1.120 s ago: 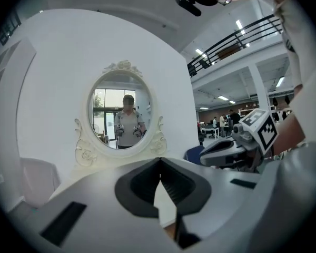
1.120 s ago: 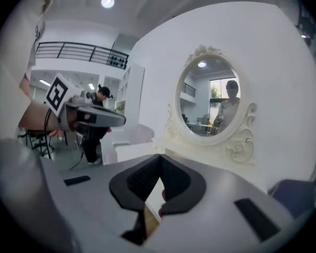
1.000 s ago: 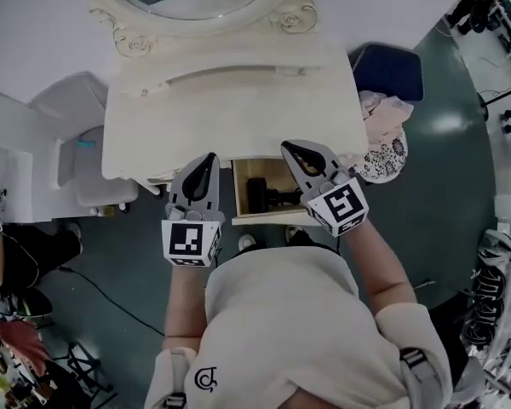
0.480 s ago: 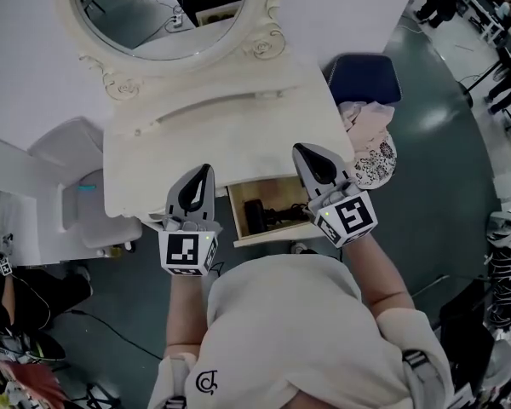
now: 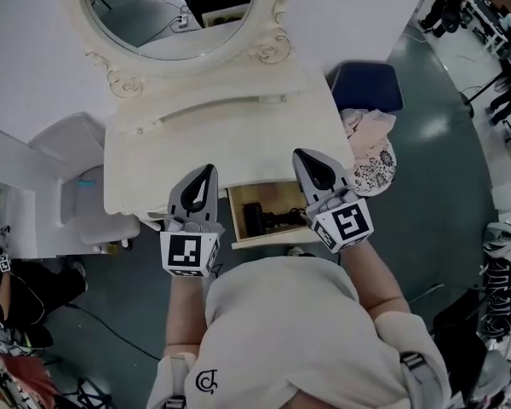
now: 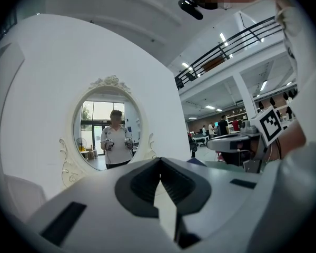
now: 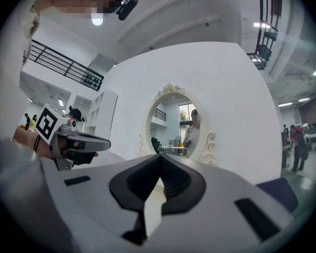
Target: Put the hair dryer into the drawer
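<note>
In the head view a black hair dryer lies inside the open wooden drawer under the front of the cream dressing table. My left gripper hovers level to the left of the drawer, over the table's front edge, jaws shut and empty. My right gripper hovers level above the drawer's right side, jaws shut and empty. In the left gripper view my left gripper faces the oval mirror. My right gripper likewise points at the oval mirror in the right gripper view.
A dark blue stool stands right of the table, with pale cloth and a patterned bag beside it. A white cabinet sits to the left. Cables run over the green floor.
Both grippers have risen a little from the drawer front and now hang level over the table's front edge. The hair dryer stays in the drawer.
</note>
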A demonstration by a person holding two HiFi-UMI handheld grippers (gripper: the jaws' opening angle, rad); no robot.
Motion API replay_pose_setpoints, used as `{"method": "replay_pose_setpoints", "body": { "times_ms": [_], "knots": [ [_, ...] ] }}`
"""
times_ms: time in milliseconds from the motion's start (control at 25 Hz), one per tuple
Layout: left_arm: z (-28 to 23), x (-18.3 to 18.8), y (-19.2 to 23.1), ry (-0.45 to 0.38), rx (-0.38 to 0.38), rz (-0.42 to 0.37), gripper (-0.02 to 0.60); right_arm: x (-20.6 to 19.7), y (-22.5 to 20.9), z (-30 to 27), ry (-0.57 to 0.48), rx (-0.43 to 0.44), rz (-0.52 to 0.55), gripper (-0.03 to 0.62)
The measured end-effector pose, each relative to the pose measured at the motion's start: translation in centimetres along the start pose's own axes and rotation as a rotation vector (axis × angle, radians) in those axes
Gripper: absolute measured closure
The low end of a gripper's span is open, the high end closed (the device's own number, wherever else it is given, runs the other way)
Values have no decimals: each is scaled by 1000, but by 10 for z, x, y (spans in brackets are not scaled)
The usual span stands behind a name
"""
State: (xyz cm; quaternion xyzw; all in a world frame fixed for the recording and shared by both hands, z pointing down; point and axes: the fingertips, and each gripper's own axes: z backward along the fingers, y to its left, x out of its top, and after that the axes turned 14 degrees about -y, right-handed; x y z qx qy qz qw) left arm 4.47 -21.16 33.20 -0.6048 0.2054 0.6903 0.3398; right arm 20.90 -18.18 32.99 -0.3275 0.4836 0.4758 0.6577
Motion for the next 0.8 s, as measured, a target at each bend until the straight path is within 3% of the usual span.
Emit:
{"method": "replay_pose_setpoints", "body": {
  "times_ms": [800],
  "knots": [
    [-4,-2,-1,5,42,8,568,-9,2,-2,29,35,-7,589]
  ]
}}
